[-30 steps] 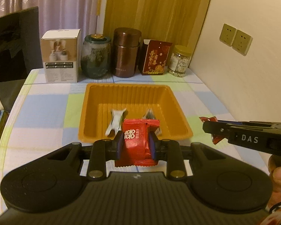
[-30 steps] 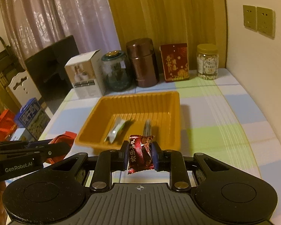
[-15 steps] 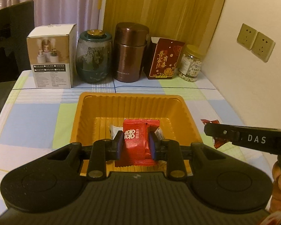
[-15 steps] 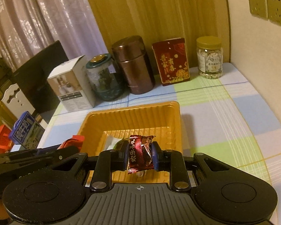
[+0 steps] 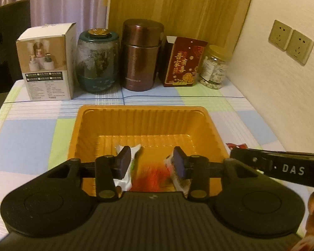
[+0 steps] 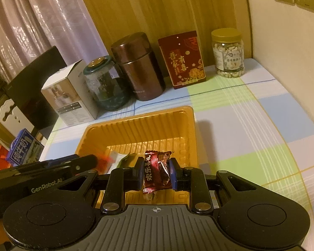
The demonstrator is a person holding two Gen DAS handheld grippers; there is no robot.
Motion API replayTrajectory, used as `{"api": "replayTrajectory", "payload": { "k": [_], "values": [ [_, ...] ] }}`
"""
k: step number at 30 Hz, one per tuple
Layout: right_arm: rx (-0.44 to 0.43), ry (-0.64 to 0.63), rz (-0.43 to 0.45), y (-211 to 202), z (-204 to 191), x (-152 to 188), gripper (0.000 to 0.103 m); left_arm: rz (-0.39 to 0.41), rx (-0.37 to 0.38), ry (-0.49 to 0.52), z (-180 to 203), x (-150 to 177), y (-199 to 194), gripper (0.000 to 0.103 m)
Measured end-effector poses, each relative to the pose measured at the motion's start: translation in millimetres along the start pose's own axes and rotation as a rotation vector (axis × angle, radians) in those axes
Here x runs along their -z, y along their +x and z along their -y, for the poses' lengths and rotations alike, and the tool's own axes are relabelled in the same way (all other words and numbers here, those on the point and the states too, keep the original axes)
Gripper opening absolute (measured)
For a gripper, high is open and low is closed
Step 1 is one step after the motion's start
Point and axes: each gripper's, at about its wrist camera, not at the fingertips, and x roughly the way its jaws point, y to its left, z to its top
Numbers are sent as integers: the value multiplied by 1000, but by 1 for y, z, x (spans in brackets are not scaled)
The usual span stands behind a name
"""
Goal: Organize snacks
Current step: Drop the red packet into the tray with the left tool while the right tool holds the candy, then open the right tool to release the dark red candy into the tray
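Note:
An orange plastic tray point(image 5: 144, 123) sits mid-table and also shows in the right wrist view point(image 6: 148, 125). My left gripper point(image 5: 151, 163) is open above the tray's near part. A red snack packet point(image 5: 150, 177) is a blurred streak below its jaws, inside the tray. Two white-wrapped snacks point(image 5: 126, 179) lie on the tray floor. My right gripper point(image 6: 156, 172) is shut on a dark red candy packet point(image 6: 156, 170) and holds it over the tray's near right side. The left gripper's arm point(image 6: 52, 167) shows at the left of that view.
Along the back stand a white box point(image 5: 46, 62), a teal glass jar point(image 5: 97, 61), a brown canister point(image 5: 141, 56), a red box point(image 5: 182, 62) and a nut jar point(image 5: 213, 71). A wall with sockets point(image 5: 291, 41) borders the right. A chair and cartons point(image 6: 23, 150) stand left of the table.
My left gripper has opened and let go of the red packet, which is dropping into the tray. Both grippers have moved forward over the tray. The right still holds its candy.

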Motion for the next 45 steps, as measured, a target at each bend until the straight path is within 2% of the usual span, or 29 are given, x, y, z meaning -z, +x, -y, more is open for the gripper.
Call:
{"api": "replayTrajectory", "payload": {
  "k": [11,17,18,20,21,27,33,45],
  "values": [
    [-7,-3,-2,1,-2,-1,25,3,-12,-20,-12,8,-13,40],
    [-6,-38,29,0,-7,-6,27,1,-18,-23,-15,12,-18,41],
    [-7,-41,33,1,-7,-7,29,1,-20,-24,-16,13,-19,41],
    [-18,-26,45,0,-5,-8,62,3,-23,-26,-18,15,-23,41],
    [-23,-15,55,-1,-3,-9,65,6,-25,-26,-19,16,-26,41],
    [-25,15,65,-18,6,-3,66,17,-45,-28,-24,25,-42,45],
    [-7,37,54,-47,9,18,66,25,-46,-18,-17,40,-73,50],
    [70,-53,41,-127,-26,79,66,50,-48,-38,0,89,-160,60]
  ]
}}
